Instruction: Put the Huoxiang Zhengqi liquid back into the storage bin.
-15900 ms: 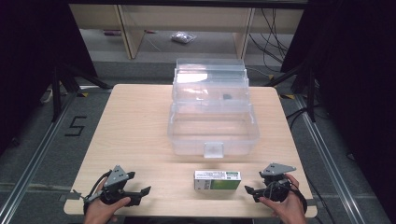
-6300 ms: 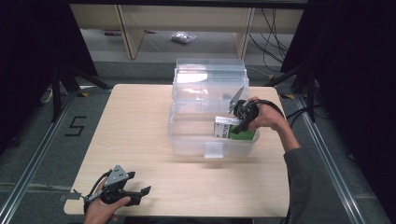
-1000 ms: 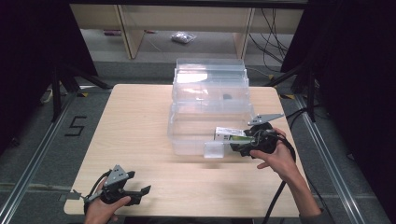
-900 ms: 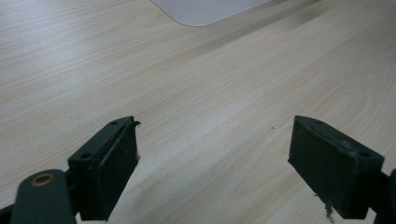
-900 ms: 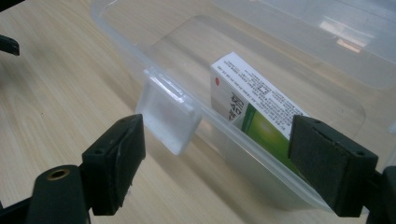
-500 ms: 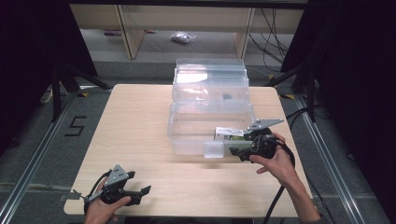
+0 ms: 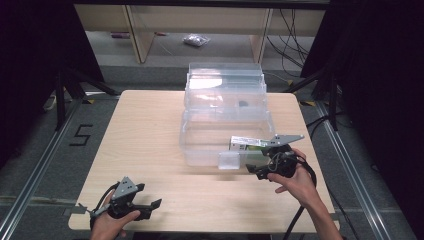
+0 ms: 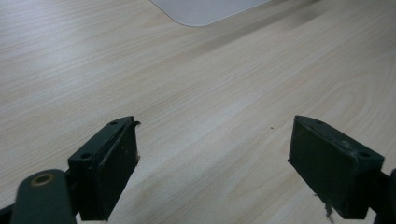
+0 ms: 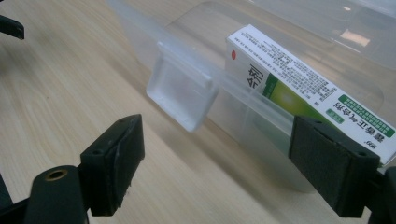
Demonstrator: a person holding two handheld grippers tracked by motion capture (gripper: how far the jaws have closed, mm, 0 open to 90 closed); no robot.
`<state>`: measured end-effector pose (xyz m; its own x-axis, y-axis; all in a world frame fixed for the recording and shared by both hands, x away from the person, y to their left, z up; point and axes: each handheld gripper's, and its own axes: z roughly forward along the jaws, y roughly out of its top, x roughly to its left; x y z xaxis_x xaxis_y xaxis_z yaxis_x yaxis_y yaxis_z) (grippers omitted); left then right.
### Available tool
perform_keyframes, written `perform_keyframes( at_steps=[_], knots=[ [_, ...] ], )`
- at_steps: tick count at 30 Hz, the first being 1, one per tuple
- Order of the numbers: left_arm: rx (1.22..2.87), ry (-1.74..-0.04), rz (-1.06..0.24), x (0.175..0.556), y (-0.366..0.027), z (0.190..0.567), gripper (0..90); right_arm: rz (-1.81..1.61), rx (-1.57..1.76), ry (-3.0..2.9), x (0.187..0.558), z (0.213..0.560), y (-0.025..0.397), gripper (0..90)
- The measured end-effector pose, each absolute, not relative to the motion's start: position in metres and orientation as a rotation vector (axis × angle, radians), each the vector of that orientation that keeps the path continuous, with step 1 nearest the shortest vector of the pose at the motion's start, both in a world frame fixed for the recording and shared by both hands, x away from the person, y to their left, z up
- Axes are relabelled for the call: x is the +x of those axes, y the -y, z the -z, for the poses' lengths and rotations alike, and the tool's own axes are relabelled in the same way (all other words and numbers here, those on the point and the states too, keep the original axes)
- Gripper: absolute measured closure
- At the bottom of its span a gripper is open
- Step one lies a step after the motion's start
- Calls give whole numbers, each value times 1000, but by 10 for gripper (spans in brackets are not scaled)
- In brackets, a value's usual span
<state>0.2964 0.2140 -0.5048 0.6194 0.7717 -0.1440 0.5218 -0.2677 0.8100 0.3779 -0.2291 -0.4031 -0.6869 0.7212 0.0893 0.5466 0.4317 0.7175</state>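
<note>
Green-and-white carton (image 9: 308, 88) lies inside the clear plastic box (image 7: 200, 140) against its front wall, near the latch (image 9: 180, 95), while the right gripper (image 7: 257, 167) just outside and the left gripper (image 7: 150, 207) at the table's (image 7: 150, 125) near edge both gape, holding nothing.

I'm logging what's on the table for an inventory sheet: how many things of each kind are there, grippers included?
Clear plastic storage box with open lid: 1
Green-and-white medicine carton, inside the box: 1
Handheld grippers, left gripper and right gripper, both open: 2
Total: 4
</note>
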Motion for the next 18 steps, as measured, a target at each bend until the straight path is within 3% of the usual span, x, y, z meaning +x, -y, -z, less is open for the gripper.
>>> perform_keyframes(
  at_steps=[18],
  knots=[
    [1940, -1022, -350, 296, -214, 505, 150, -1142, 1091, -2478, 367, 420, 229, 192]
  ],
)
